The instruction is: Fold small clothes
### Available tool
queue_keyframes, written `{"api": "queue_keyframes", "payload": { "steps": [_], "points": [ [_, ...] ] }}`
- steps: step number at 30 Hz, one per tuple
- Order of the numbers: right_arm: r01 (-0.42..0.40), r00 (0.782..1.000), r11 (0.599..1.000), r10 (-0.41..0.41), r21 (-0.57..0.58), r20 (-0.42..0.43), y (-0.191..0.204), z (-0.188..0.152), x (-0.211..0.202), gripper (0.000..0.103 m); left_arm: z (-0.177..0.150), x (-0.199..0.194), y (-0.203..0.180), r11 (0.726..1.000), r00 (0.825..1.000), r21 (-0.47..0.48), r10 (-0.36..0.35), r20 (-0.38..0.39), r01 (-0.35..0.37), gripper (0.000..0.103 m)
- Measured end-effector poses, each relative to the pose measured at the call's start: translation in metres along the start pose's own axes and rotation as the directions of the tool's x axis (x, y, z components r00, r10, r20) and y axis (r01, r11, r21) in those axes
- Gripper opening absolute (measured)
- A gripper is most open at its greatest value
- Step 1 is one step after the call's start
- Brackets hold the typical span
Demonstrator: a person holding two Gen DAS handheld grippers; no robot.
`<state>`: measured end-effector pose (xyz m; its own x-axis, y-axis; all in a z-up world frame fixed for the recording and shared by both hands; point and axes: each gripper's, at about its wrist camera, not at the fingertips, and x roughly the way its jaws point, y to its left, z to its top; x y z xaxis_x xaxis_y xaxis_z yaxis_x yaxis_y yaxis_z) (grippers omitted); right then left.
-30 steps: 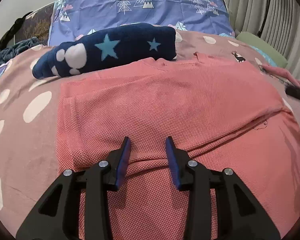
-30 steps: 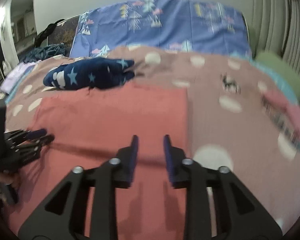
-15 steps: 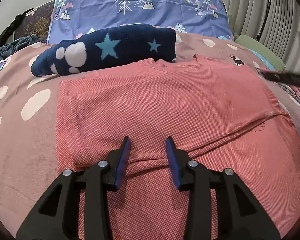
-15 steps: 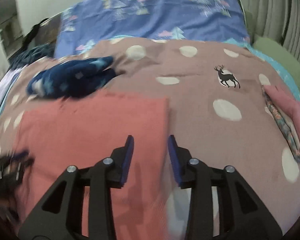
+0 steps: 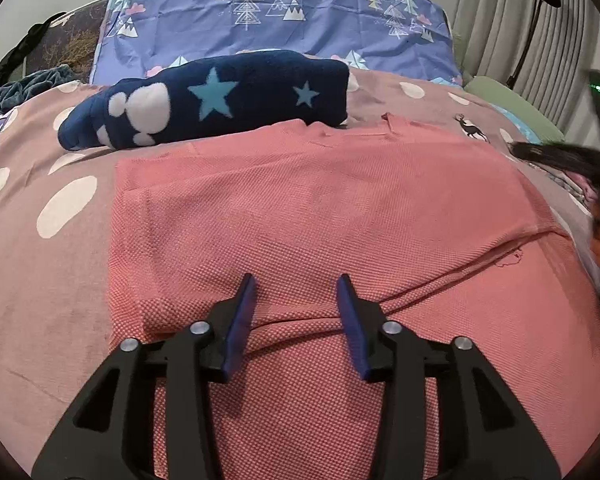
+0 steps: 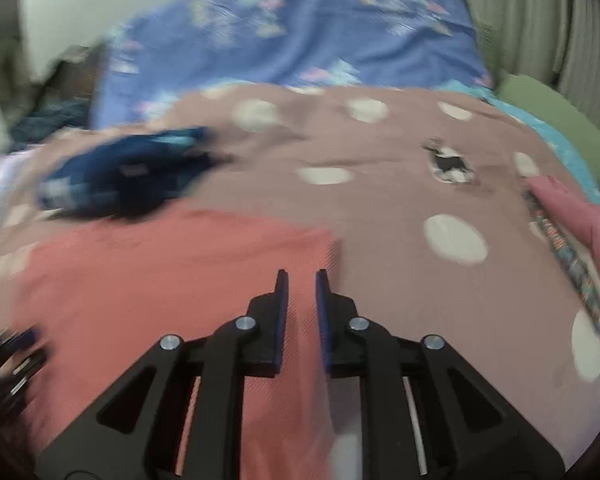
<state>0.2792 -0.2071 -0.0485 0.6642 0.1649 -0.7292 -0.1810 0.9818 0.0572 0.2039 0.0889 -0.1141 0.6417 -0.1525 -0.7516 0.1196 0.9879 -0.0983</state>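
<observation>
- Your left tool (image 5: 296, 300) hovers over the near part of the salmon-pink garment (image 5: 320, 220), its blue pads moderately apart and just widened; a raised crease of the cloth runs across the gap, but the pads press on nothing.
- Your right tool (image 6: 302, 292) has its pads drawn close, a narrow gap left after a recent narrowing. It sits over the garment's right edge (image 6: 328, 248); the view is blurred, and no cloth shows pinched between the pads.
- The bed (image 5: 40, 280) carries everything: a dusty-brown cover with pale ovals and a small deer figure (image 5: 472, 130).
- The purple pillow (image 5: 280, 16) with tree prints stands at the far end.
- The garment lies flat across the middle of the bed, its sides folded inward so it reads as a rough rectangle, directly under and ahead of both tools.
- A navy fleece bundle (image 5: 220, 100) with stars and white blobs lies just beyond the garment's far left corner, touching its edge.
- A small stack of folded clothes (image 6: 572, 216), pink on top, sits well off to the right.
</observation>
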Motion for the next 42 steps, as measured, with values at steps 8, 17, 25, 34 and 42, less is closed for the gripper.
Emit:
{"api": "queue_keyframes", "payload": {
  "steps": [8,17,25,34,42],
  "points": [
    [0.019,0.996,0.988,-0.032,-0.150,-0.081,0.028,-0.079,-0.026,0.054,-0.008,-0.024,-0.013,0.996,0.997,0.033,0.083,0.008,-0.083,0.065],
    [-0.123,0.992,0.992,0.123,-0.005,-0.042,-0.016,-0.156,-0.122,0.015,-0.097,-0.119,0.019,0.999,1.000,-0.045,0.021,0.019,-0.020,0.075],
    [-0.228,0.959,0.964,0.247,0.135,-0.140,-0.047,-0.226,-0.164,0.019,-0.175,-0.164,0.012,0.981,0.984,-0.087,-0.176,-0.040,0.172,0.054],
    [-0.295,0.930,0.938,0.326,0.183,-0.171,-0.053,-0.272,-0.202,0.034,-0.228,-0.202,-0.008,0.949,0.953,-0.108,-0.301,-0.039,0.295,0.053],
    [-0.387,0.896,0.893,0.423,0.231,-0.133,-0.057,-0.271,-0.191,0.042,-0.220,-0.184,-0.008,0.943,0.949,-0.124,-0.315,-0.024,0.310,0.019]
  ]
}}
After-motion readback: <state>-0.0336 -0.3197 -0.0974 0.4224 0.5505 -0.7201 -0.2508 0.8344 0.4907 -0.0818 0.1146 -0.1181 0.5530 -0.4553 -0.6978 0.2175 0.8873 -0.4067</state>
